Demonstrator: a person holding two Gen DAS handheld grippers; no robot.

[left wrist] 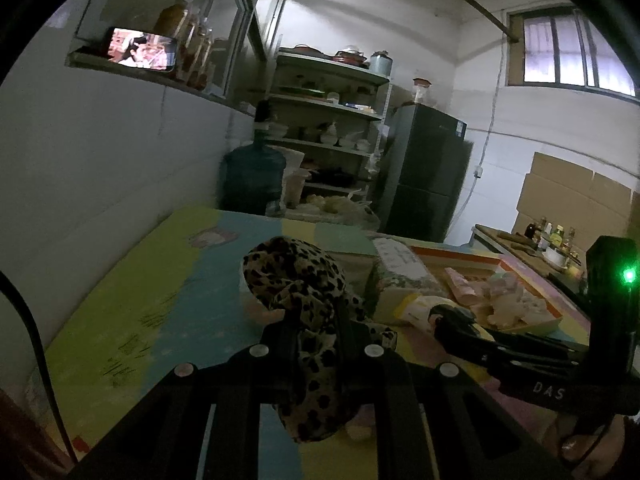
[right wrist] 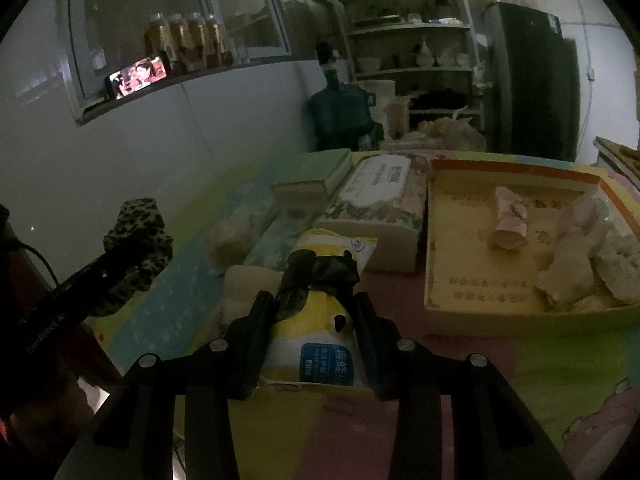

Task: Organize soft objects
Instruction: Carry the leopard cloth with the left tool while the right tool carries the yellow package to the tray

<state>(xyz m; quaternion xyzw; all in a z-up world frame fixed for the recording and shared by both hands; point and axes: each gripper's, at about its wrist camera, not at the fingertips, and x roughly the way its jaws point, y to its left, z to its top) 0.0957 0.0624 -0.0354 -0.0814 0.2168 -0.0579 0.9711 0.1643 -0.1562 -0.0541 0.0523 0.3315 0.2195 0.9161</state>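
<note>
Left gripper [left wrist: 316,320] clamps a leopard-print cloth [left wrist: 296,276], lifted above the colourful mat [left wrist: 132,300]. Right gripper [right wrist: 316,304], held low and level, pinches a yellow-and-white soft pack [right wrist: 320,332] beside the orange-rimmed box [right wrist: 516,172].

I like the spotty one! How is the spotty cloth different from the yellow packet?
The cloth is brown with black leopard spots; the packet is yellow and white with a blue label. The cloth hangs crumpled, lifted off the mat; the packet lies flat on it. Shared: each sits between a gripper's fingers.
</note>
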